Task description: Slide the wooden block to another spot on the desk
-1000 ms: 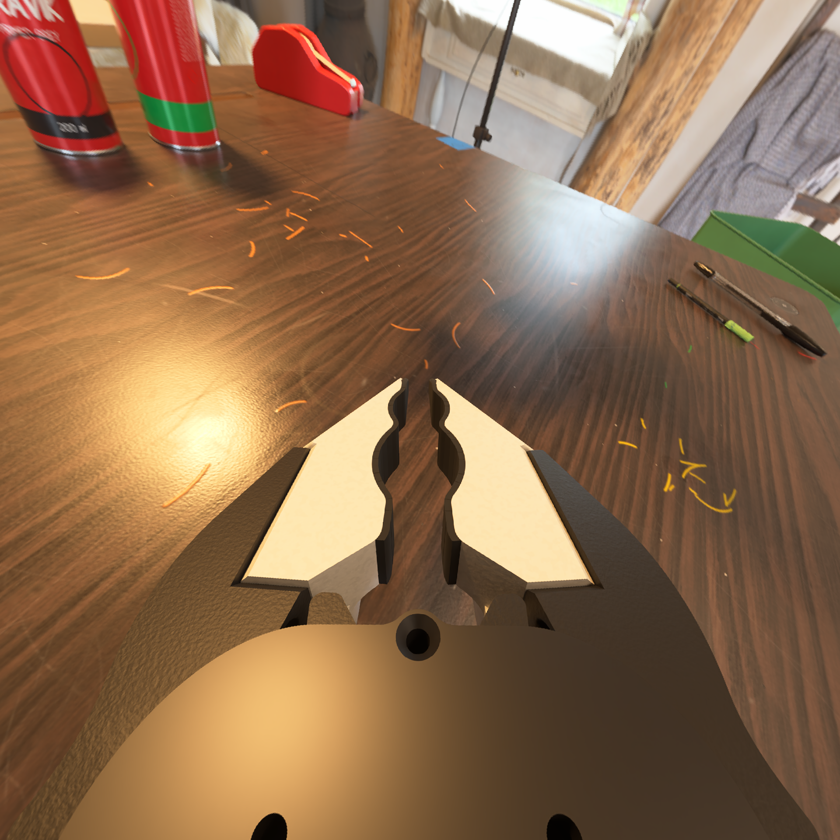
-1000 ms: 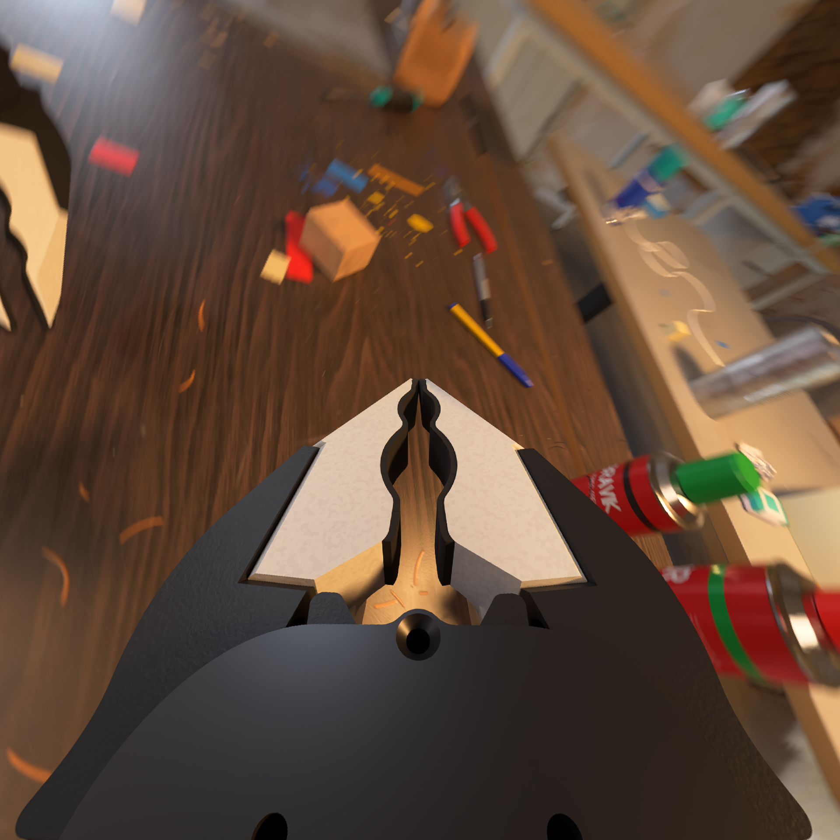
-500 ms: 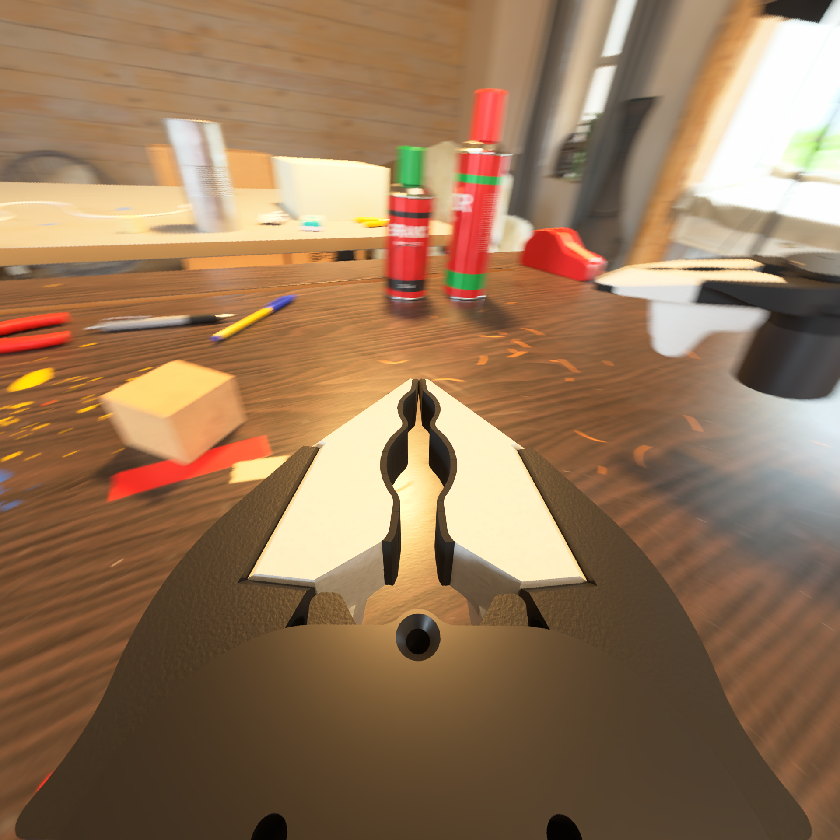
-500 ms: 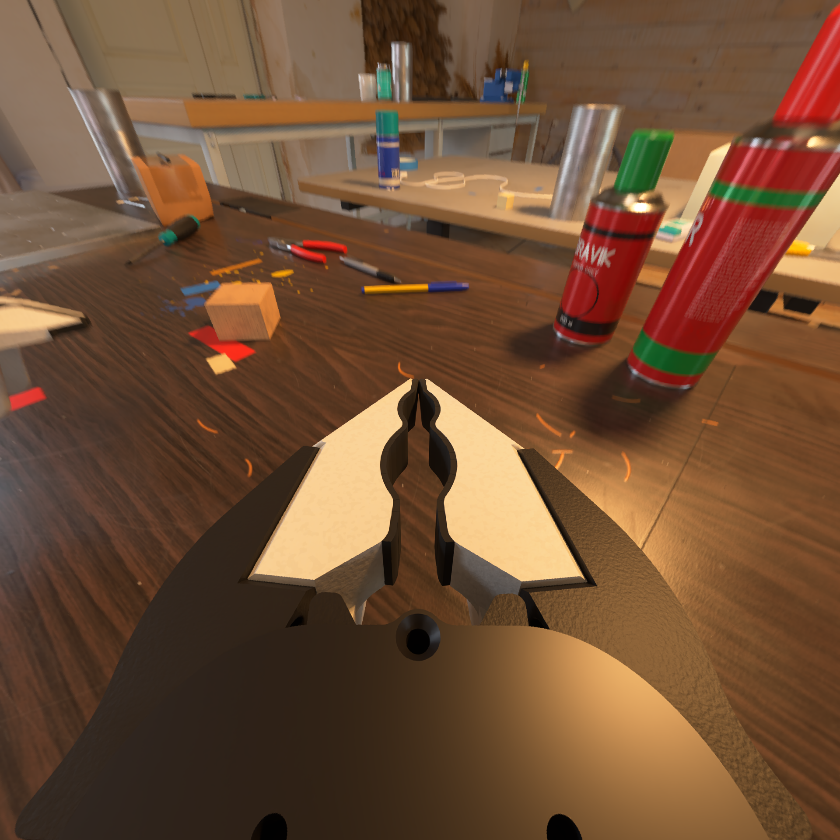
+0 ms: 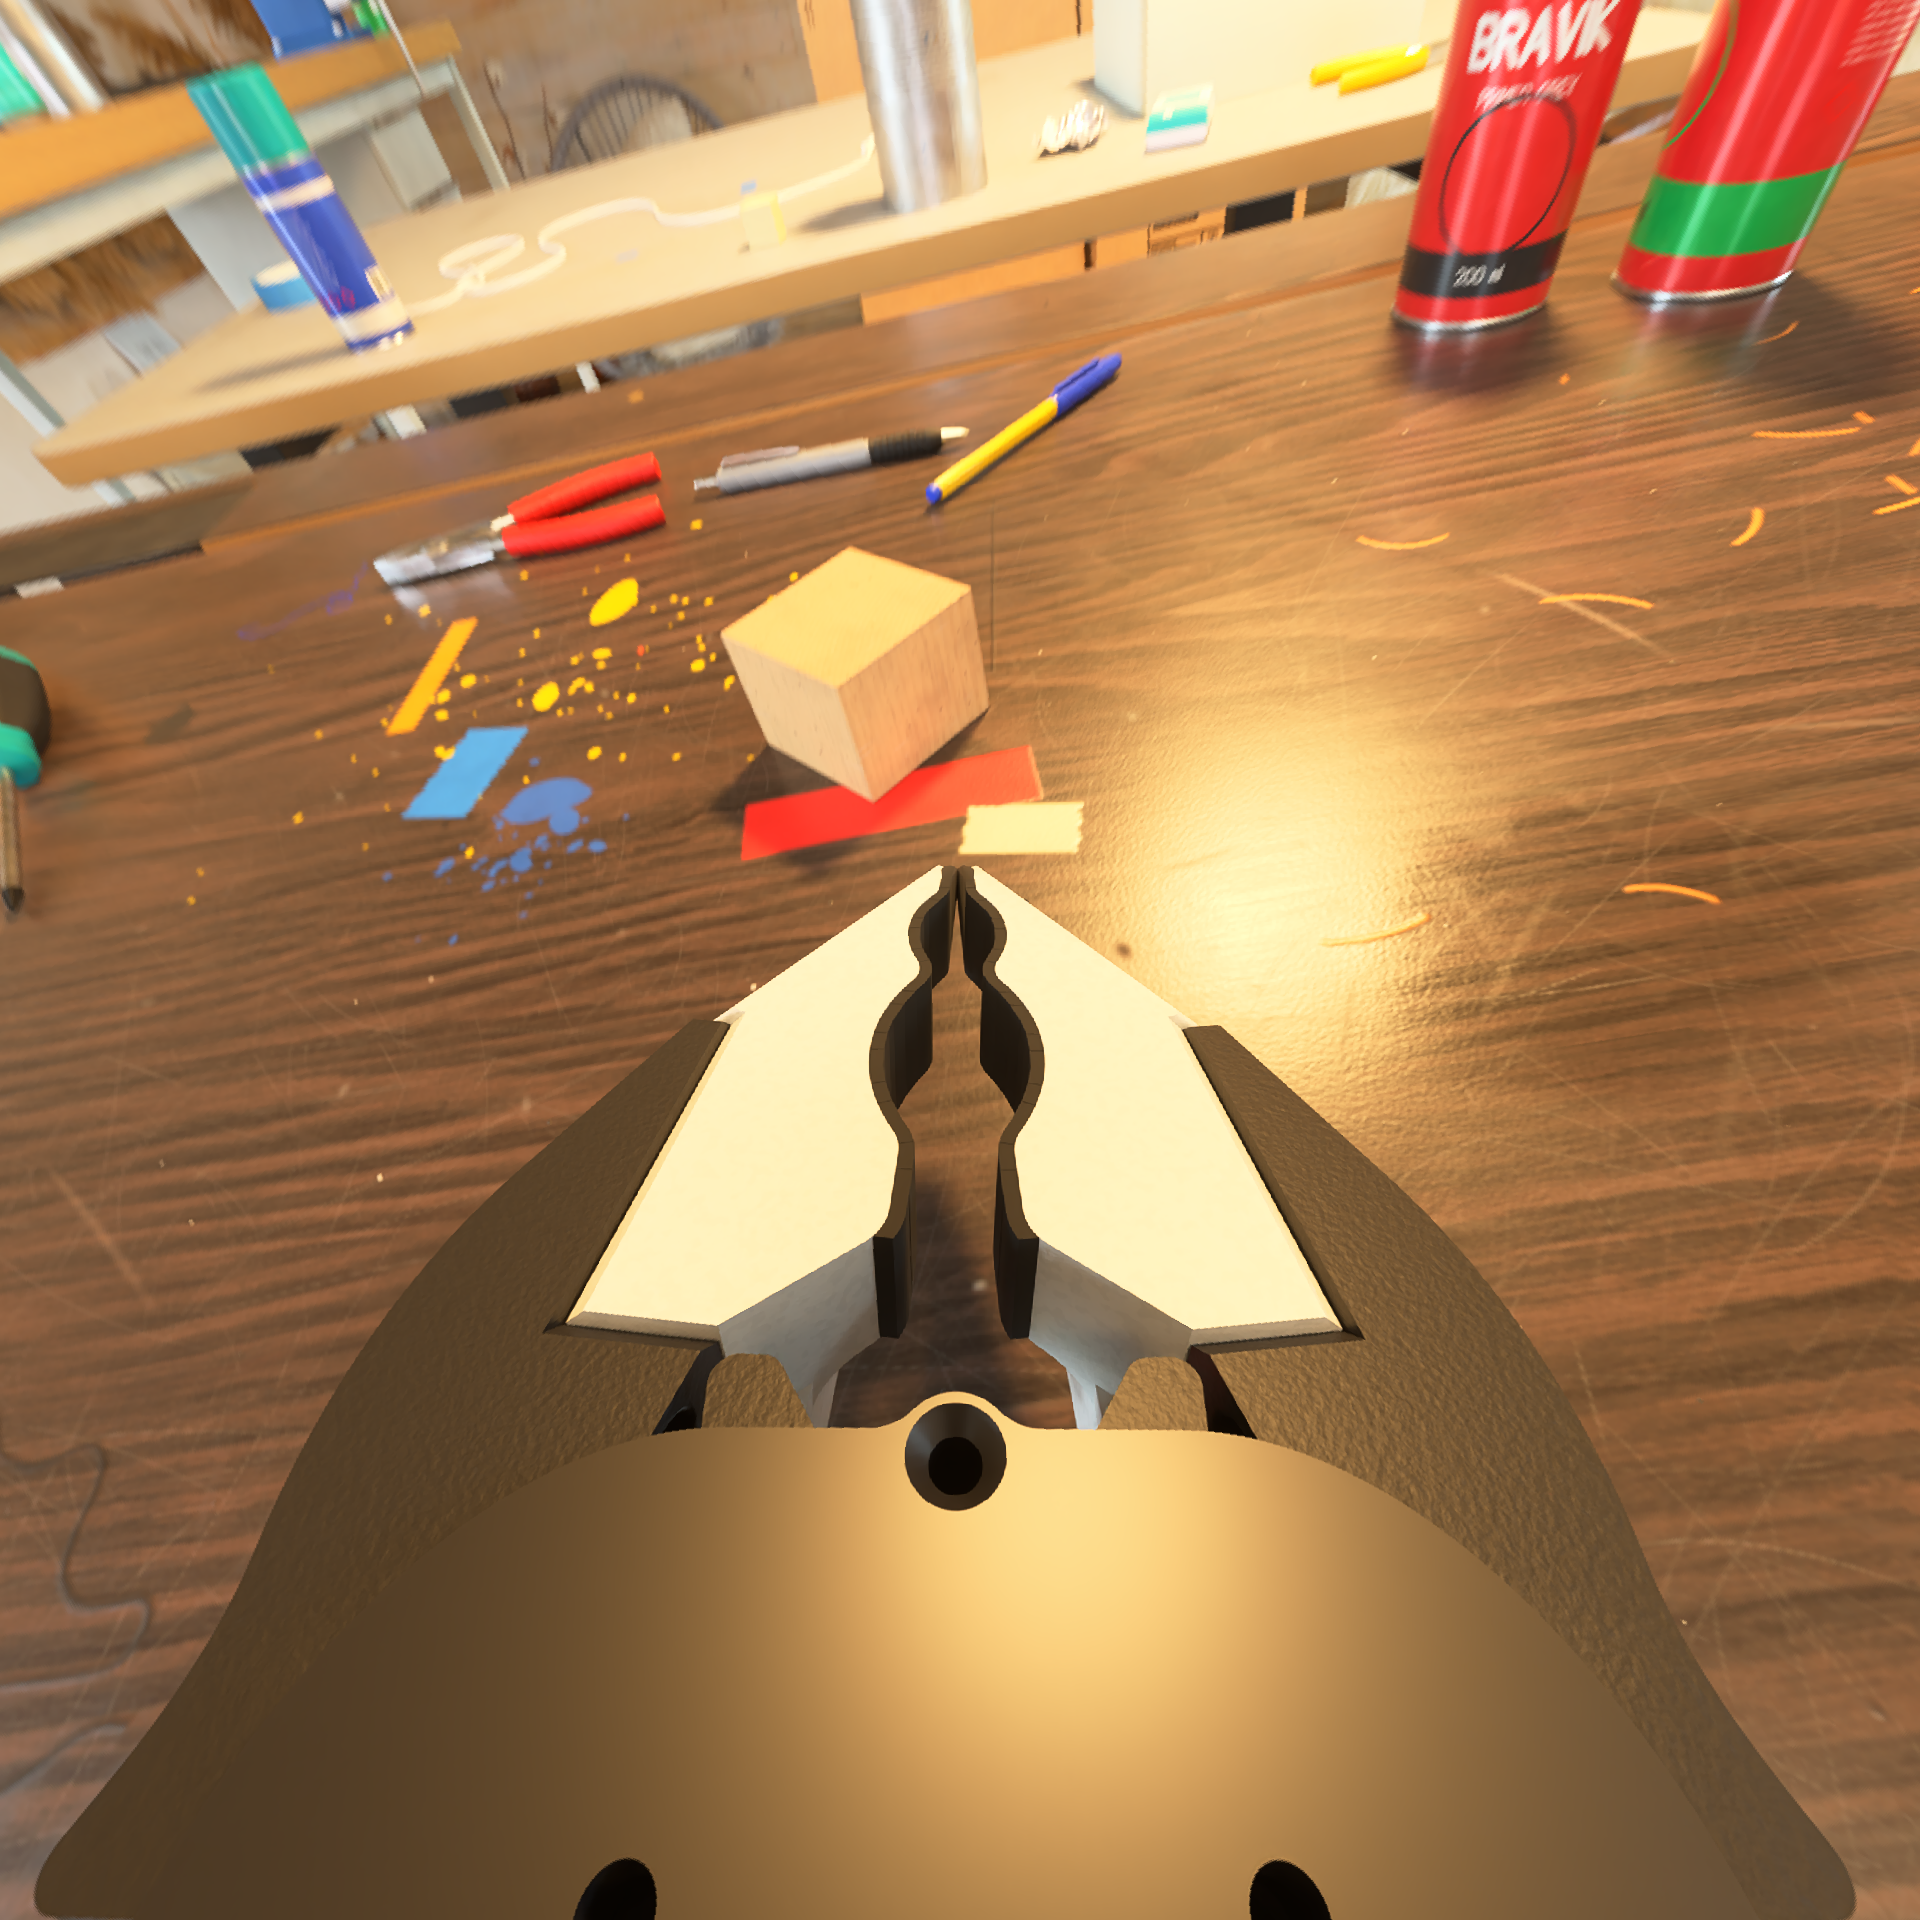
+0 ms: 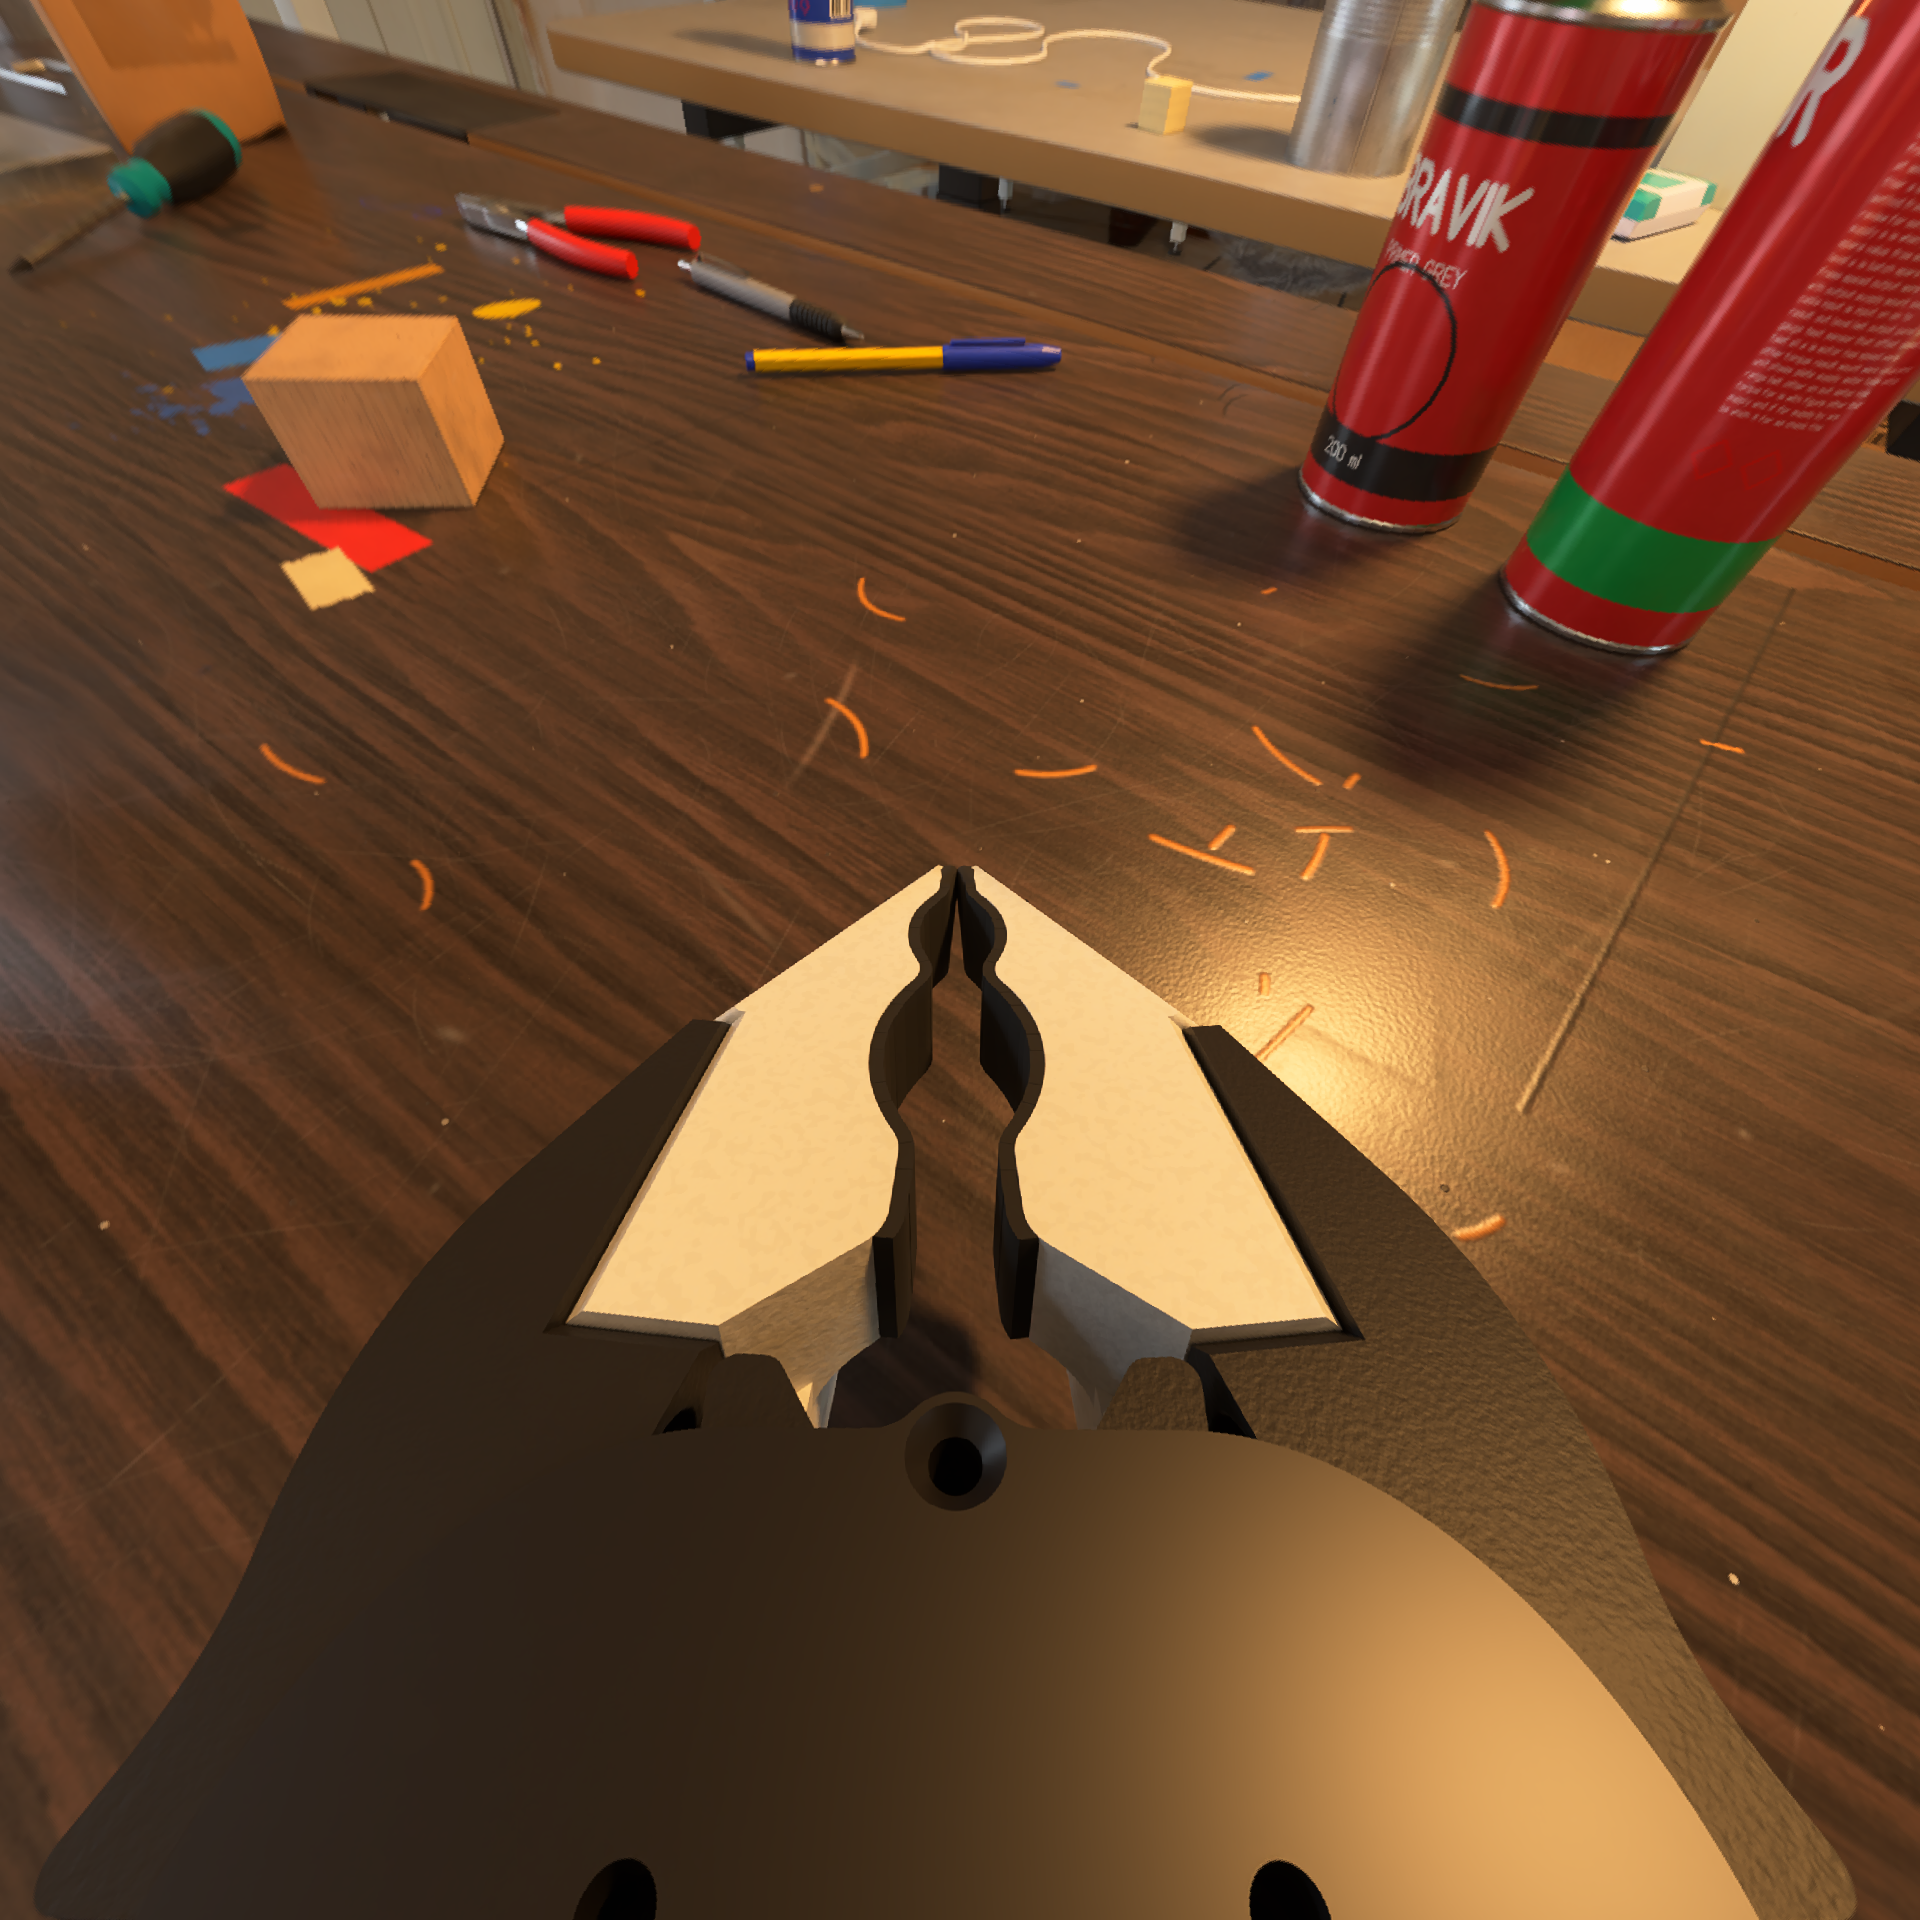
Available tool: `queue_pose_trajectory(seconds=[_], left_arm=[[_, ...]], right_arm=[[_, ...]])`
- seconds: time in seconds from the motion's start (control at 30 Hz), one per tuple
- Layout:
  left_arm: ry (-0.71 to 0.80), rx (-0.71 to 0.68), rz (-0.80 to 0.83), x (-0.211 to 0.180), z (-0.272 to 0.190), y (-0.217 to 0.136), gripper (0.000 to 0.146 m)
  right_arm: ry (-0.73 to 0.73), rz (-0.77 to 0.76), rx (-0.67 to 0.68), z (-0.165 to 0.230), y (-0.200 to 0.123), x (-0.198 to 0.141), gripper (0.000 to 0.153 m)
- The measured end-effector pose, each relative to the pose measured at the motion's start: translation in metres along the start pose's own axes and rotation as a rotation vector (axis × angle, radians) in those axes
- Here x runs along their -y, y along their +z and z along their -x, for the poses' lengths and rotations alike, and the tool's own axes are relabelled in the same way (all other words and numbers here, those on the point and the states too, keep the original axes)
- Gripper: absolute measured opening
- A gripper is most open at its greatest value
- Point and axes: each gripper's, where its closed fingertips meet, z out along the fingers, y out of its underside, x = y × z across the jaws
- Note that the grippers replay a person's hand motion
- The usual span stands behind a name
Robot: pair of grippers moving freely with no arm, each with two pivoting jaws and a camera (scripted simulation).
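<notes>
block direction: wooden block [image 5: 862, 665] lies just ahead of the left claw [image 5: 954, 871], slightly left
nearer claw: left; right claw [image 6: 954, 871] well apart
claw state: both pressed together, empty
tabletop [image 5: 1455, 831]: open rightward

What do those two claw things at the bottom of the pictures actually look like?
Both look alike. The left gripper and the right gripper each have a broad, dark, rough-textured body with a rounded back, a small round hole in the middle and two holes near the bottom edge. The jaws are two cream wedges with dark, wavy inner edges, tapering to a point. No cables show.
</notes>
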Motion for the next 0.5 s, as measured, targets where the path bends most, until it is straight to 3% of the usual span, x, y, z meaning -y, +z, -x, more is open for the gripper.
queue_pose_trajectory(seconds=[0.5], left_arm=[[-0.027,-0.012,0.059,-0.0109,-0.0015,0.0057,0.000]], right_arm=[[-0.028,0.035,0.004,0.0085,0.0011,-0.0046,0.000]])
